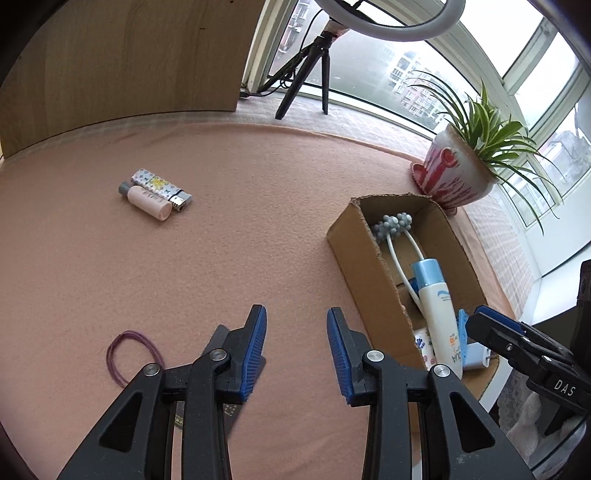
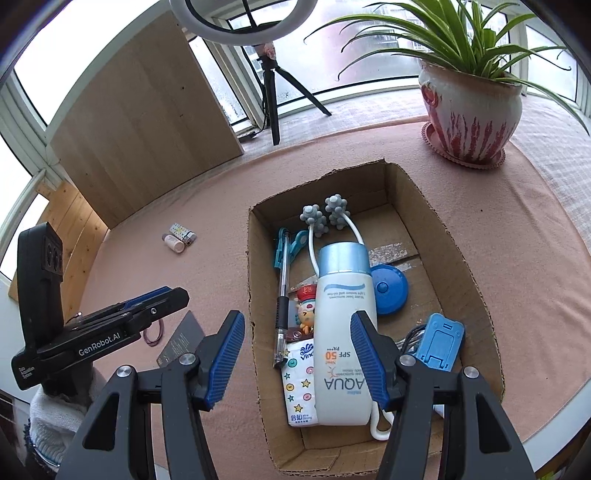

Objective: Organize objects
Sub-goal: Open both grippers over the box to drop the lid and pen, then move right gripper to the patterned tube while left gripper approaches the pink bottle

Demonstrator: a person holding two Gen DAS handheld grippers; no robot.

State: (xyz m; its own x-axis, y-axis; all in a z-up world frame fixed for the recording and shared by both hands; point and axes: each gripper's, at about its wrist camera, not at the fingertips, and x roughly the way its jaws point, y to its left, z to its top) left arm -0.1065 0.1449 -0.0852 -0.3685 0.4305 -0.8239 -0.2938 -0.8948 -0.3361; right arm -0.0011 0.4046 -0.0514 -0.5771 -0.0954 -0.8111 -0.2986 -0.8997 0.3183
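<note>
The dark card lies mostly hidden under the left claw. The ring light is cut off by the top edge. In the cardboard box, the sunscreen bottle covers part of the white massager and the small figurine. Print on the lighter is too small to read.

Matt cardboard box; glossy plastic bottle; cloth probably felt.

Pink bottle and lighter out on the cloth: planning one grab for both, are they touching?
Touching. The left wrist view shows the pink bottle lying flush along the lighter, with no cloth visible between them.
</note>
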